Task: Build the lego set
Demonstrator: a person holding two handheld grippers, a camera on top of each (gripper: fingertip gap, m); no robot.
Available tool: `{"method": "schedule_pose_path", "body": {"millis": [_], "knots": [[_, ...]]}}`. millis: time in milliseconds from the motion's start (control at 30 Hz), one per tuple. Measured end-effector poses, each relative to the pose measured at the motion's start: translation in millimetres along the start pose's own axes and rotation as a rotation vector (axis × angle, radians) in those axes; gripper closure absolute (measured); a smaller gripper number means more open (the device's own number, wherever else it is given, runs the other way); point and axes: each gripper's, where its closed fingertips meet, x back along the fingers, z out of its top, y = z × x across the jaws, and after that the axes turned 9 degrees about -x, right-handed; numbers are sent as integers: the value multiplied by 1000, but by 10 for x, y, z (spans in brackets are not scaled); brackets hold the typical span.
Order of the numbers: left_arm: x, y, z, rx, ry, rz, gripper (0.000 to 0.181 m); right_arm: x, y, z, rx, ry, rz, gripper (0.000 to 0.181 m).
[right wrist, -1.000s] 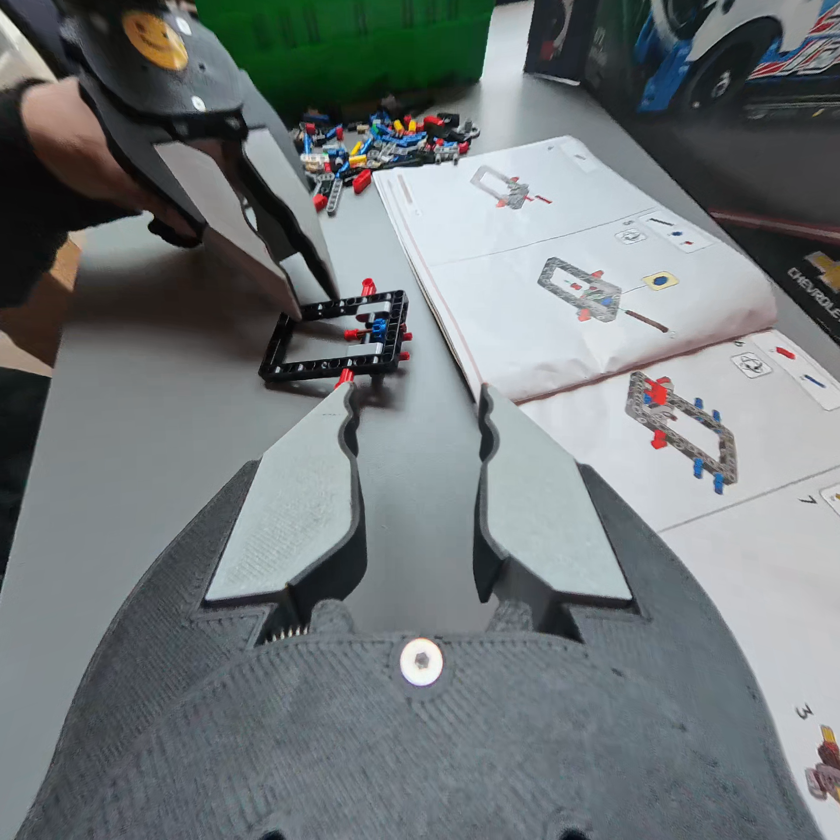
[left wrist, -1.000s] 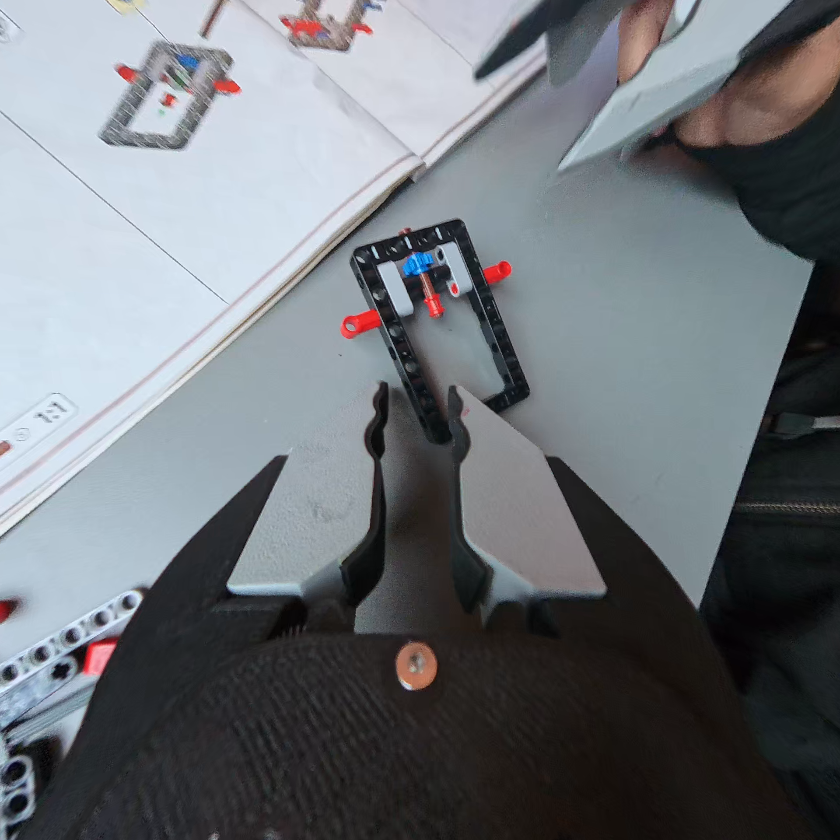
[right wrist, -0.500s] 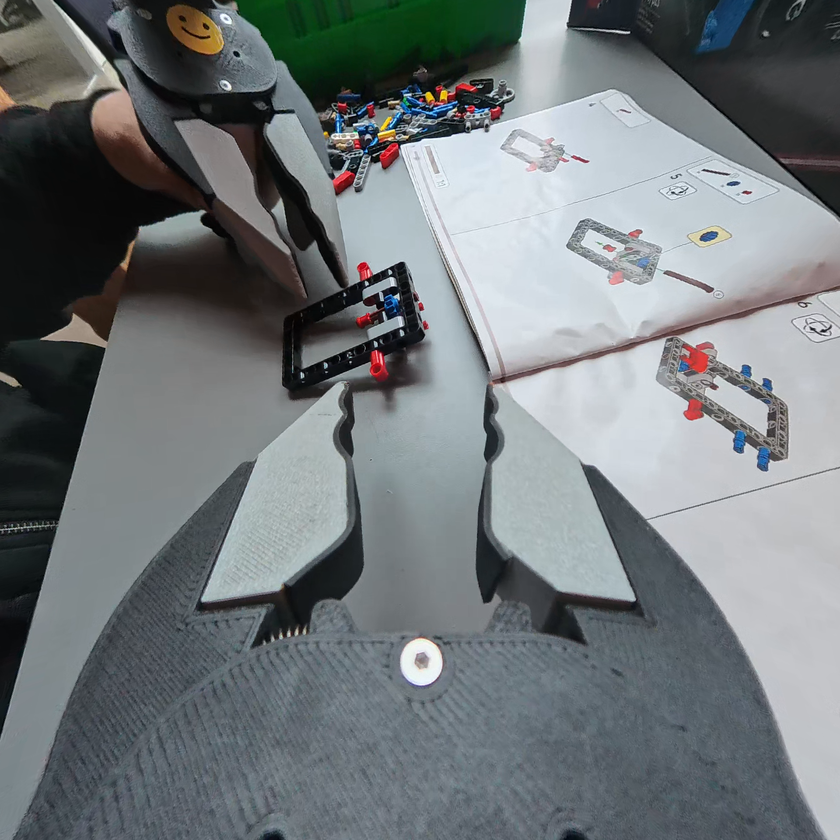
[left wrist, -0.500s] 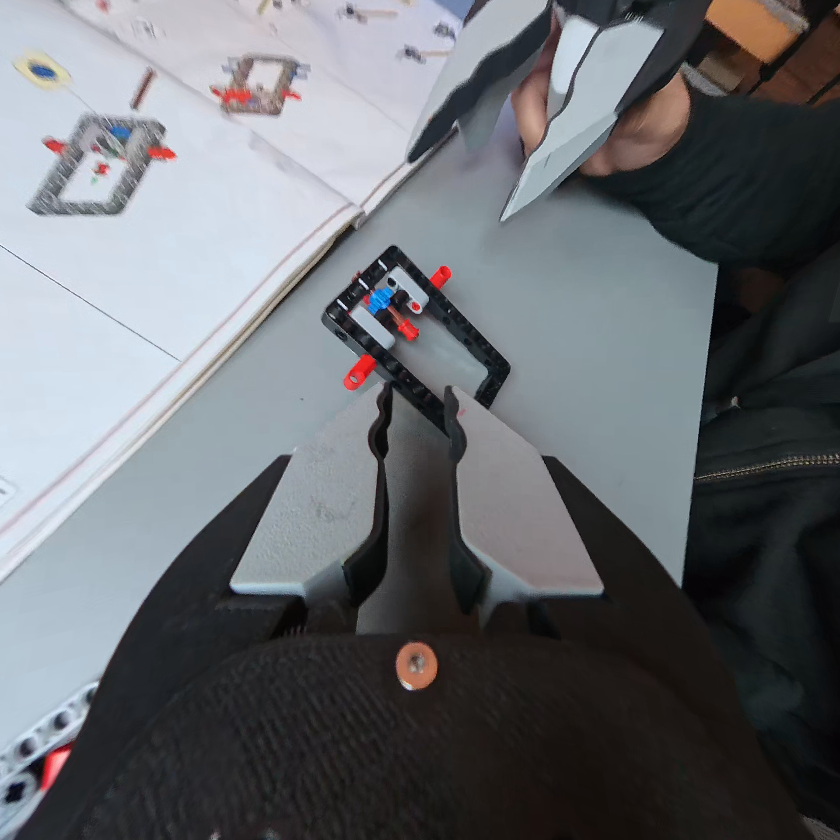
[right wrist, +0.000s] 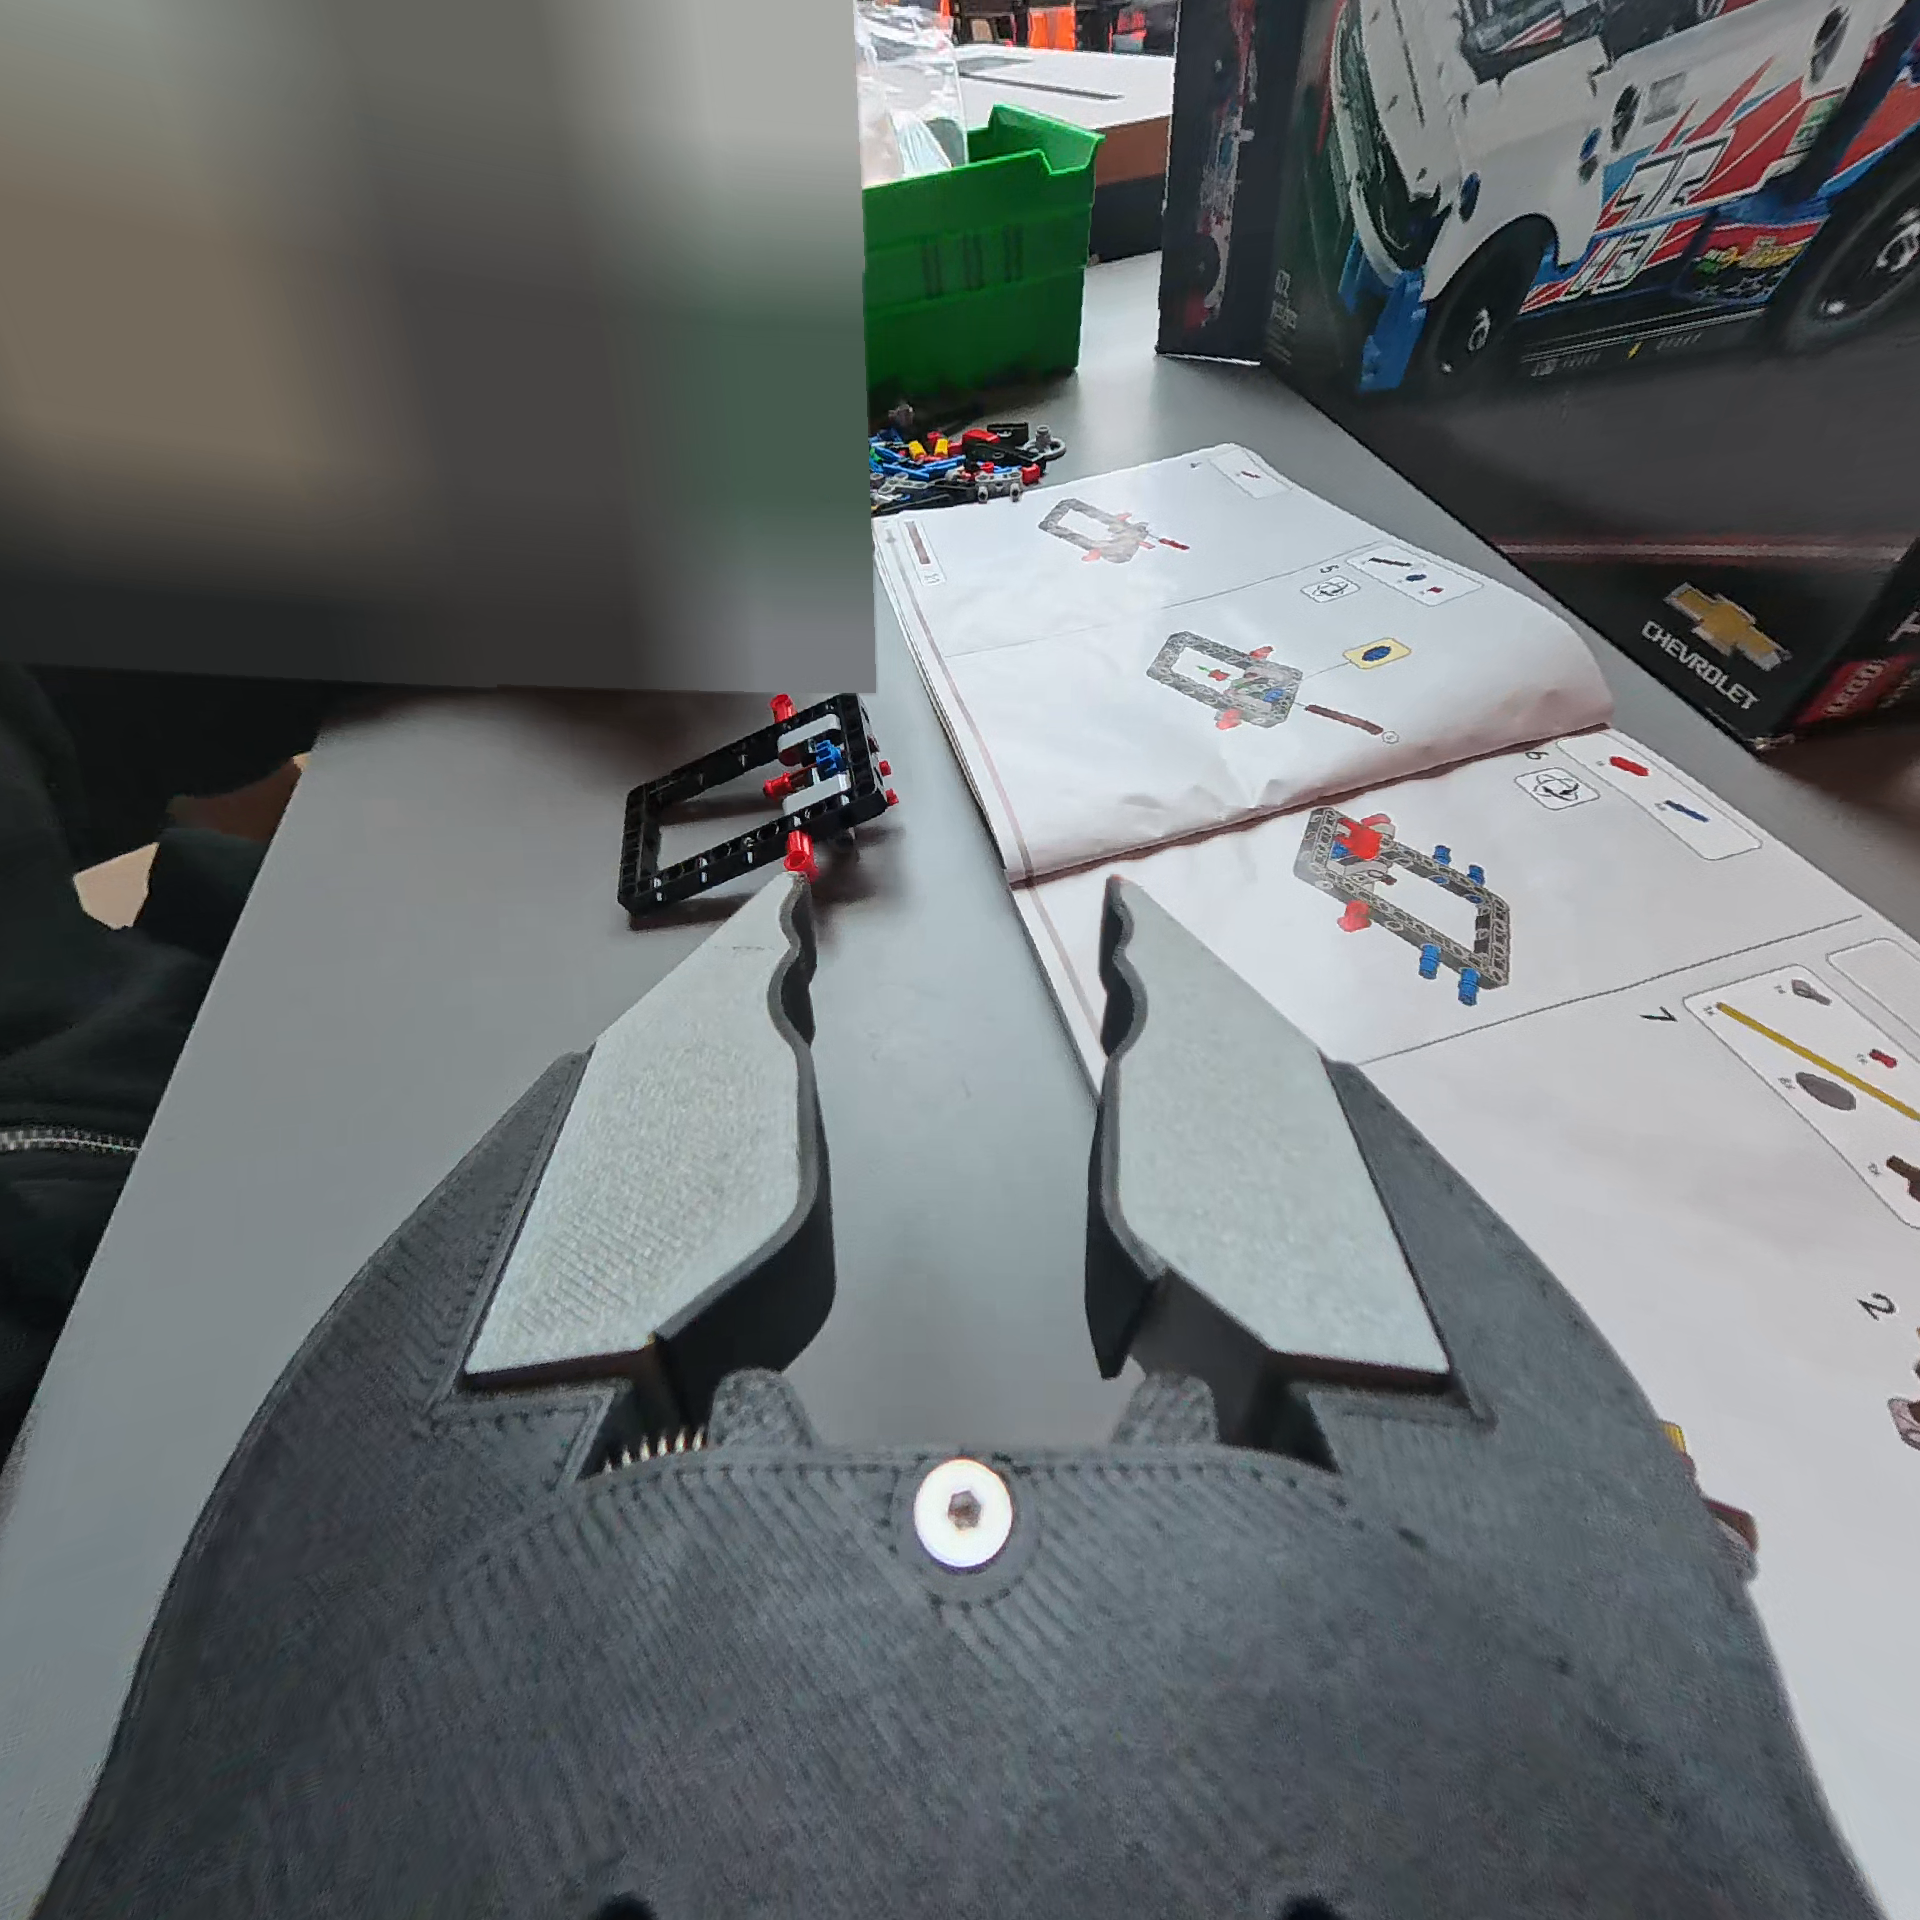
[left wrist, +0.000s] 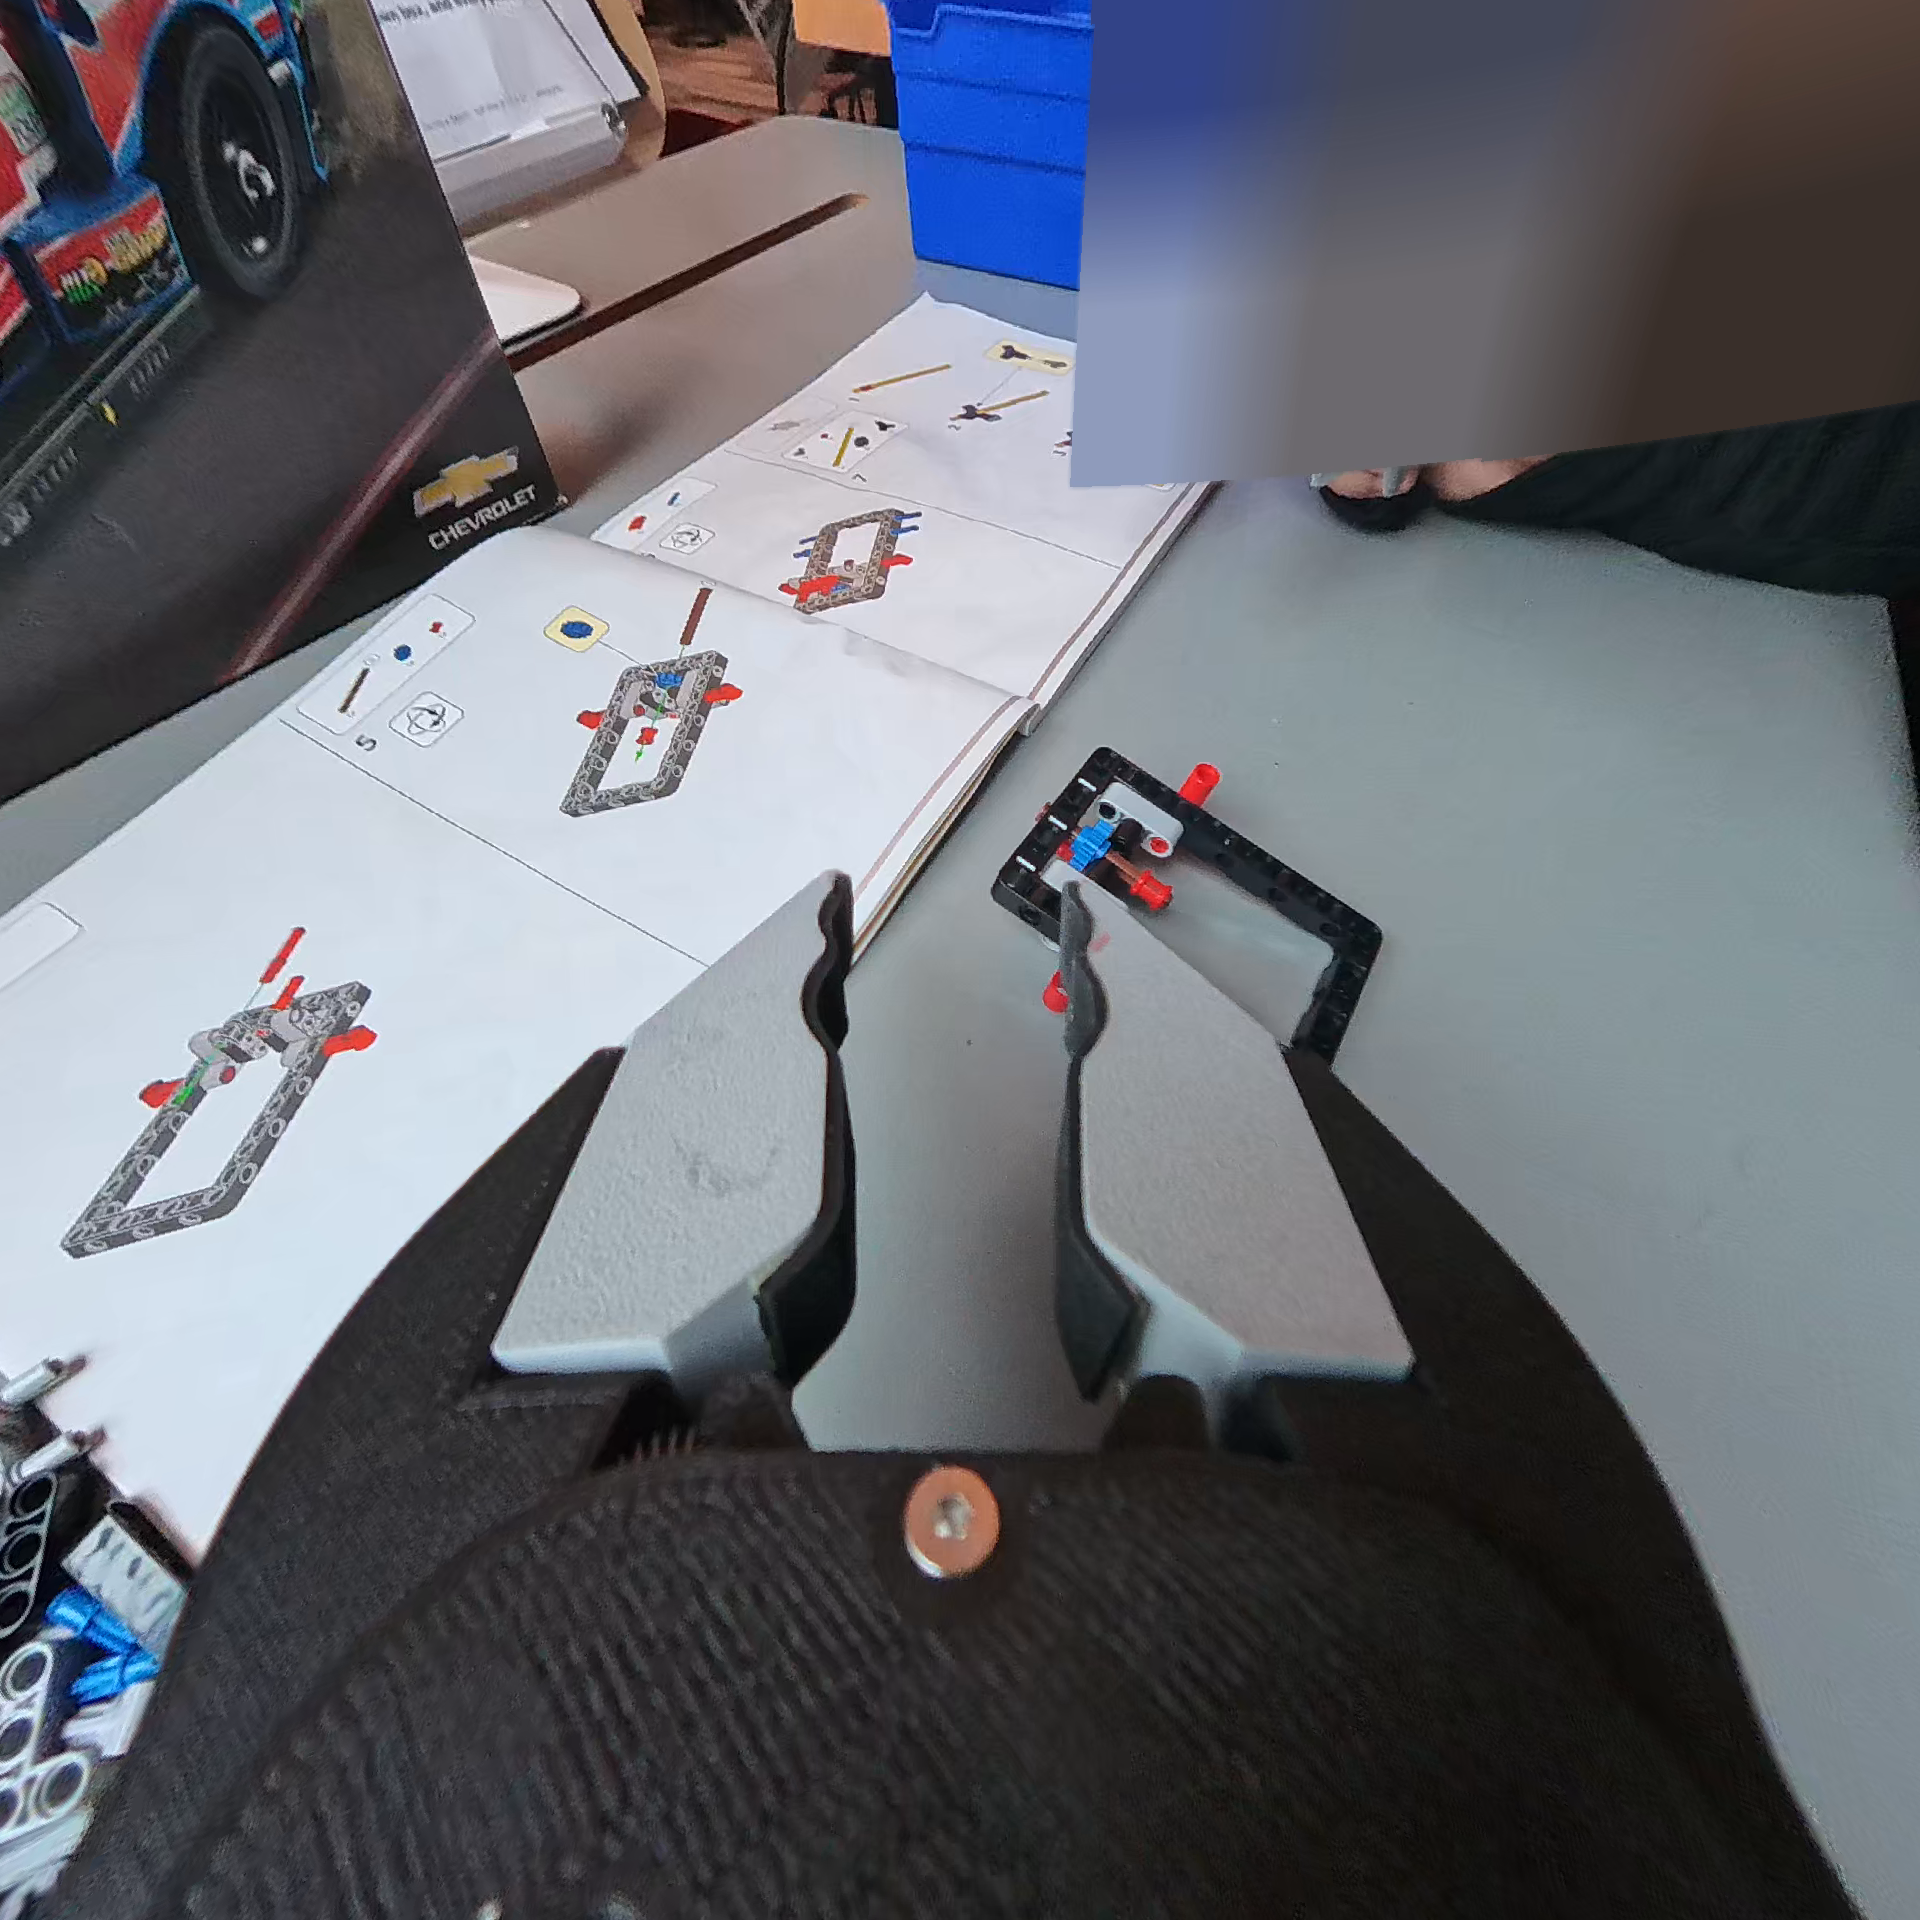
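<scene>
The lego build is a black rectangular frame (left wrist: pixel 1247 857) with grey cross beams, a blue gear and red pins. It lies flat on the grey table (left wrist: pixel 1558 987), just right of the open instruction booklet (left wrist: pixel 499 914). My left gripper (left wrist: pixel 956 914) is open and empty, and its right fingertip overlaps the frame's near left corner in the picture. In the right wrist view the frame (right wrist: pixel 717 857) lies just beyond the left fingertip of my right gripper (right wrist: pixel 956 894), which is open and empty. A blurred patch hides each gripper in the other's view.
The set's box (right wrist: pixel 1558 312) stands behind the booklet (right wrist: pixel 1247 675). A pile of loose parts (right wrist: pixel 956 462) lies by a green bin (right wrist: pixel 977 260), and it also shows near my left gripper (left wrist: pixel 52 1662). A blue bin (left wrist: pixel 987 156) stands far off. A dark sleeve (left wrist: pixel 1714 499) rests on the table edge. My hands' fingertips stand some 15 cm from each other.
My left gripper's jaws stood close about the frame's near edge; now they are wider apart, drawn back, left and tilted up. The frame stays on the table. The right gripper has tilted up.
</scene>
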Motion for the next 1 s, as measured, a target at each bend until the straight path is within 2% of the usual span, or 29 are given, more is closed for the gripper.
{"method": "schedule_pose_path", "body": {"millis": [133, 567, 733, 1000], "knots": [[23, -14, 64, -44, 44, 31, 146, -42, -66, -1, 4, -6, 34, 130], [-26, 36, 16, -73, 2, 13, 141, -61, -107, 7, 0, -5, 65, 132], [-73, 61, -32, -93, -42, 11, 122, -121, -98, -46, 11, -48, 52, 129], [-193, 213, -140, -218, -165, -112, 116, -373, -151, -201, 130, -177, -23, 126]]}}
